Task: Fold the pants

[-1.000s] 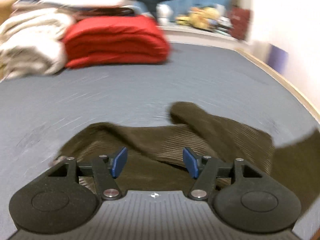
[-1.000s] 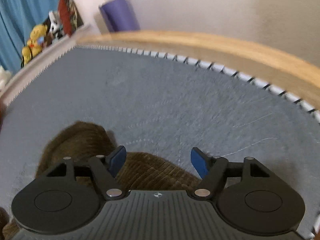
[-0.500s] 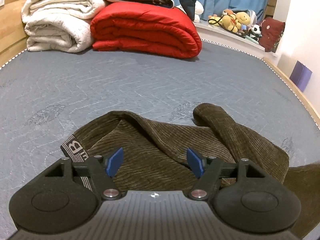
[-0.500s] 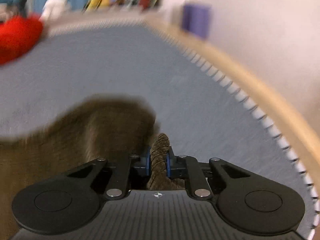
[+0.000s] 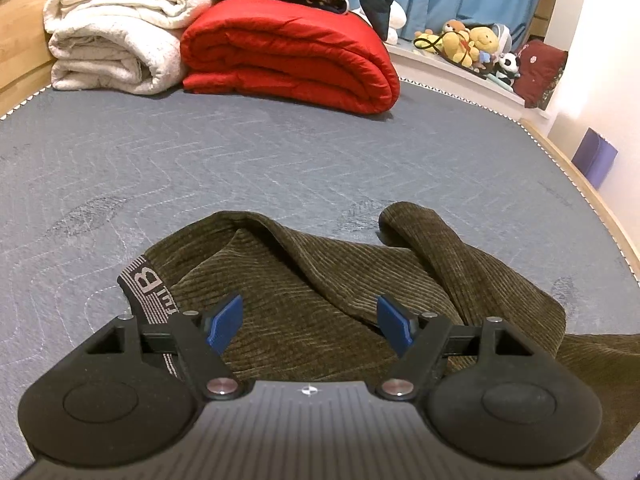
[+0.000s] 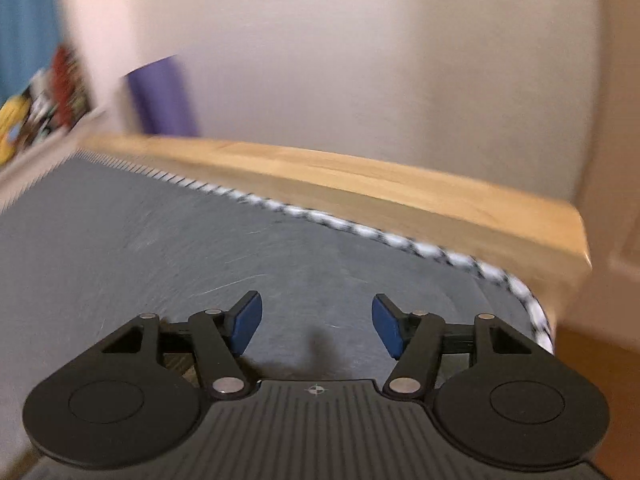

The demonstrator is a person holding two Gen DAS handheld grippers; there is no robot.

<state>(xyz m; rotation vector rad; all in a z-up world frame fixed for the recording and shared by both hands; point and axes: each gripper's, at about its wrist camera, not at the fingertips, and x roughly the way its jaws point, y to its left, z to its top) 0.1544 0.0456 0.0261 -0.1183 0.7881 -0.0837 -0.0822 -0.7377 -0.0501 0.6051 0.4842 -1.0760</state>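
Olive-brown corduroy pants (image 5: pixel 320 280) lie bunched on the grey mattress (image 5: pixel 240 160), a striped waistband (image 5: pixel 148 292) with a letter B at their left edge. My left gripper (image 5: pixel 310 324) hovers just over the pants, open, with no cloth pinched between its blue pads. In the blurred right wrist view my right gripper (image 6: pixel 316 326) points at the bare mattress (image 6: pixel 160 240) near the bed's corner. Its jaws are opening and nothing is between them. Only a dark sliver of cloth (image 6: pixel 176 364) shows under its left finger.
A folded red quilt (image 5: pixel 292 52) and a white blanket (image 5: pixel 116 44) are stacked at the far end, plush toys (image 5: pixel 468 44) on a ledge beyond. The wooden bed frame (image 6: pixel 360 184) runs along the right edge, with a purple object (image 6: pixel 164 96) against the wall.
My right gripper let go of the corduroy fold it pinched half a second ago and swung right toward the bed's corner. The left gripper barely moved over the pants.
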